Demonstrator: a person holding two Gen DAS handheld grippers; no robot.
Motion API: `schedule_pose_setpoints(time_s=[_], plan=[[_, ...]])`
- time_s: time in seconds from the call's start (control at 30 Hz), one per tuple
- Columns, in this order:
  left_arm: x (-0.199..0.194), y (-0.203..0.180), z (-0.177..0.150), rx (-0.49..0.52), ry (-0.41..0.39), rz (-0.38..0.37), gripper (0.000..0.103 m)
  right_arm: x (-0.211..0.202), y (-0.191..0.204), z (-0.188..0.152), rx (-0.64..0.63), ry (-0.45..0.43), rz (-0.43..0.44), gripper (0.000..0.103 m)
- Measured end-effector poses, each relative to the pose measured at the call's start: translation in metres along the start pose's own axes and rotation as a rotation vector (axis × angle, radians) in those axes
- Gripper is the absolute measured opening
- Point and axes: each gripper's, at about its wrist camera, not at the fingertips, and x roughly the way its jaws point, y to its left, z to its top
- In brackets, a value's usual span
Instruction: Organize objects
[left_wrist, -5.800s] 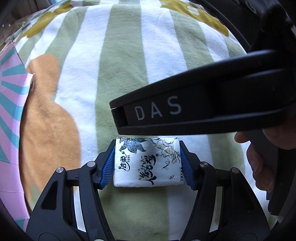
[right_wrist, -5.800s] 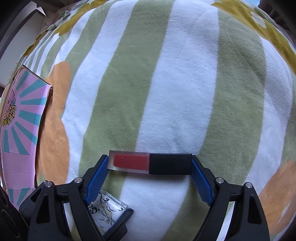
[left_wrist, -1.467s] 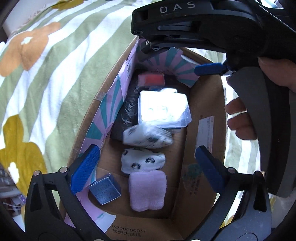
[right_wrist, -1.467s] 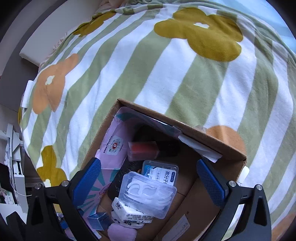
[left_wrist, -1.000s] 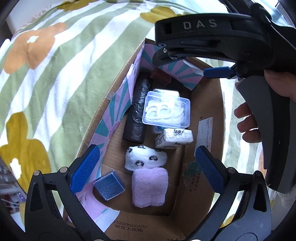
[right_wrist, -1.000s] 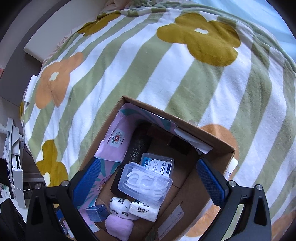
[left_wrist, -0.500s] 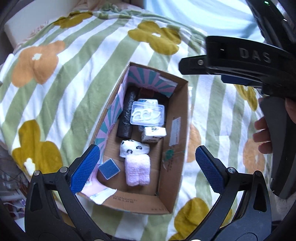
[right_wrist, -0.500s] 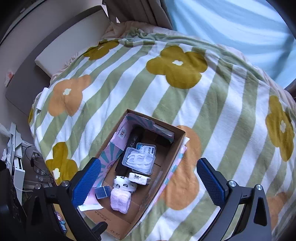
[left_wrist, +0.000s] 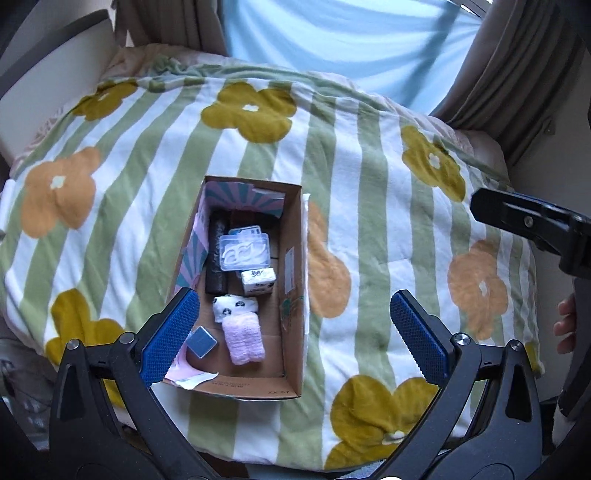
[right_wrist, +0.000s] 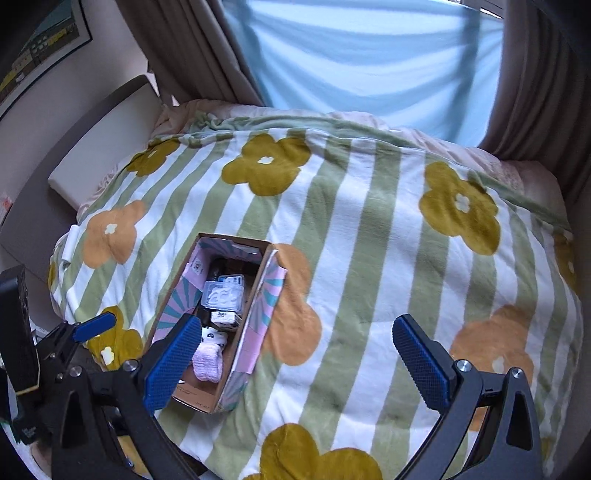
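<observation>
An open cardboard box (left_wrist: 293, 295) lies on the flowered striped blanket (left_wrist: 369, 206), also in the right wrist view (right_wrist: 258, 332). Inside it lie a clear plastic case (left_wrist: 244, 252), a white tissue pack (left_wrist: 258, 280), a black roll (left_wrist: 216, 258), a spotted white bundle (left_wrist: 234, 308), a pink cloth (left_wrist: 243, 341) and a small blue cube (left_wrist: 201, 341). My left gripper (left_wrist: 293, 334) is open and empty, high above the box. My right gripper (right_wrist: 295, 358) is open and empty, high above the bed to the right of the box.
The bed fills the view, with a pale headboard (right_wrist: 107, 136) at the left and curtains (right_wrist: 369, 55) behind. The blanket to the right of the box is bare. The right gripper's body (left_wrist: 535, 221) shows at the right edge of the left wrist view.
Both grippers have risen well away from the box, which now looks much smaller. The tissue pack and the red and black item, held 5.8 s ago, are released; the pack lies in the box.
</observation>
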Motion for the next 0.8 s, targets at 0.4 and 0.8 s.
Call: schedule_pose_setpoints(time_s=[0.4, 0.8], plan=[[0.001, -0.071, 0.008, 0.146, -0.021, -0.093, 0.103, -0.019, -0.073, -0.063, 0.183, 0.007, -0.16, 0.102], [0.0, -0.099, -0.001, 0.205, -0.034, -0.099, 0.103, -0.028, -0.087, -0.079, 0.225, -0.007, -0.17, 0.102]])
